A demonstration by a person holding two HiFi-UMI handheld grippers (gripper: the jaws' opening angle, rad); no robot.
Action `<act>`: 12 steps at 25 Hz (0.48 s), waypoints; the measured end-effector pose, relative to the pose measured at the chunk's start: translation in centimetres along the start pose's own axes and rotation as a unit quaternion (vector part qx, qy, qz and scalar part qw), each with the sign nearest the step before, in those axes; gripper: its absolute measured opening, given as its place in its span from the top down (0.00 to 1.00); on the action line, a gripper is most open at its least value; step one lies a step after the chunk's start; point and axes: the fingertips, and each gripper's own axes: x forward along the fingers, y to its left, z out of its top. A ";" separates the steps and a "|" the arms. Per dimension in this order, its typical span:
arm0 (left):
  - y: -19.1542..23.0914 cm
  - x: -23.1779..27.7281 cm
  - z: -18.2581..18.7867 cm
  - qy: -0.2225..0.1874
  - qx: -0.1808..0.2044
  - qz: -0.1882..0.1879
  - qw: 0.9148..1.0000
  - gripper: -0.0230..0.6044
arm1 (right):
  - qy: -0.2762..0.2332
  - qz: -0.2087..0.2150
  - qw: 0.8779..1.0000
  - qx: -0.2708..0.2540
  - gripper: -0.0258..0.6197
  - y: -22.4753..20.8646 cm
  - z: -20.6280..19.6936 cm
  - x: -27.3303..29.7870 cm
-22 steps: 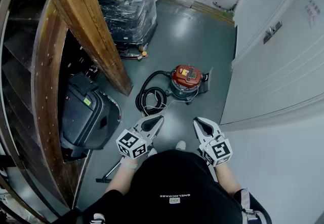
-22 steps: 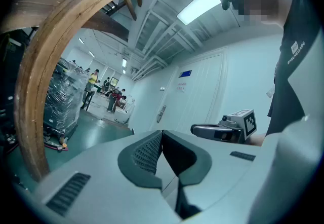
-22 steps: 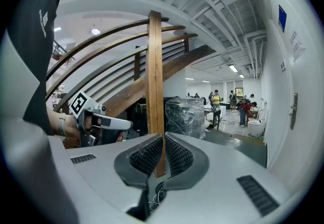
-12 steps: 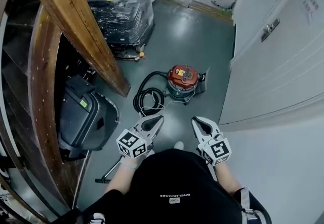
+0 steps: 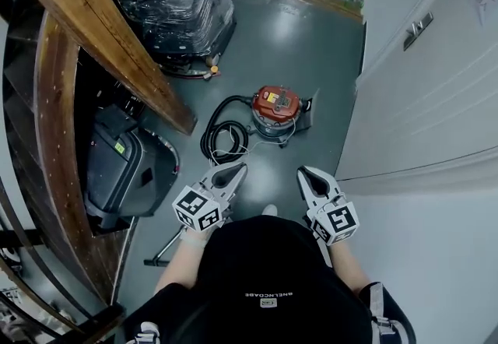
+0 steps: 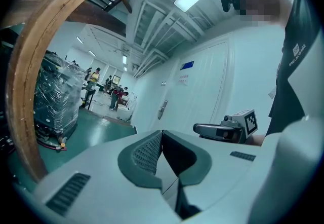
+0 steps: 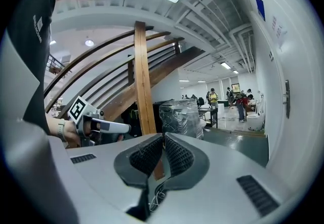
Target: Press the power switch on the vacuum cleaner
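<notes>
The vacuum cleaner (image 5: 274, 107) has a red top and a metal drum and stands on the green floor ahead of me. Its black hose (image 5: 222, 136) lies coiled at its left. The switch is too small to make out. My left gripper (image 5: 236, 170) and right gripper (image 5: 304, 173) are held side by side in front of my body, well short of the vacuum. Both are shut with nothing between the jaws. In the left gripper view the gripper's (image 6: 161, 135) jaws meet at the tips, and the right gripper (image 6: 223, 129) shows beside it. The right gripper view shows the same of its gripper (image 7: 163, 137).
A wooden stair beam (image 5: 109, 39) slants down at the left, with a black machine (image 5: 124, 167) beneath it. A film-wrapped pallet (image 5: 183, 0) stands beyond the vacuum. White wall panels (image 5: 420, 70) close off the right side. A floor wand (image 5: 165, 253) lies near my left foot.
In the head view the vacuum and floor have drifted slightly up and left. Both grippers keep their place before my body and stay shut.
</notes>
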 end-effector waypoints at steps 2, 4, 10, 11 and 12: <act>-0.6 1.2 -0.1 0.002 -0.002 0.005 1.000 0.94 | 0.000 -0.001 1.000 0.000 0.91 -1.4 -0.1 -0.8; -0.8 2.3 -0.3 0.006 -0.003 0.010 1.000 0.94 | 0.002 -0.004 1.000 0.000 0.91 -2.9 -0.5 -1.2; -0.7 5.1 -0.3 0.026 -0.001 0.004 1.000 0.94 | 0.006 -0.029 0.999 0.031 0.91 -6.4 -1.1 -1.3; -0.4 5.7 -0.4 0.029 -0.002 0.000 1.000 0.94 | 0.008 -0.032 0.999 0.034 0.91 -6.8 -1.3 -1.0; -0.1 6.3 -0.4 0.032 -0.003 -0.005 0.999 0.94 | 0.010 -0.036 0.999 0.037 0.91 -7.3 -1.5 -0.7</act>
